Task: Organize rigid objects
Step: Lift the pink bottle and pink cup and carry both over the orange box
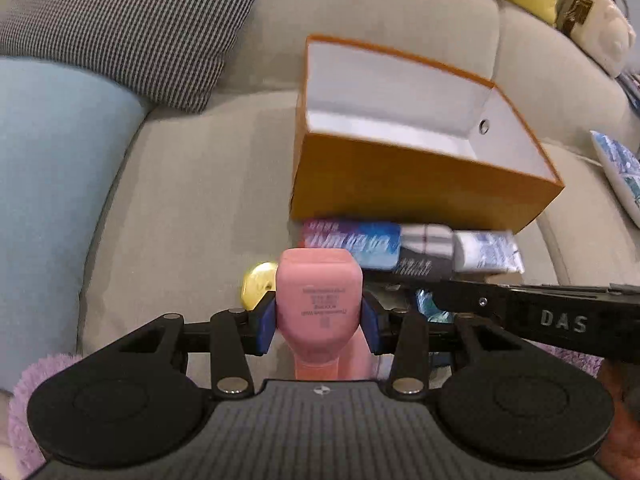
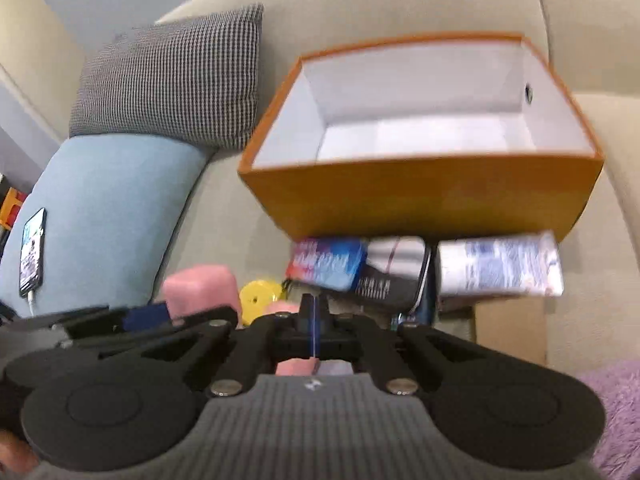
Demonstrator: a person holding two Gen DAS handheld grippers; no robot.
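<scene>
A pink bottle (image 1: 319,300) is being clamped base-up between the blue pads of the left gripper (image 1: 319,318), short of the orange box (image 1: 420,184), which is sitting empty on the sofa (image 1: 192,184). The right gripper (image 2: 315,322) is being kept fully closed on nothing. Slipping is being risked, since smooth plastic is being squeezed near its taper.

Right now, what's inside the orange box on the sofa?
Nothing that shows: the orange box has bare white walls and a bare white floor, with one small hole in its right wall. Its near wall hides the strip of floor just behind it.
</scene>
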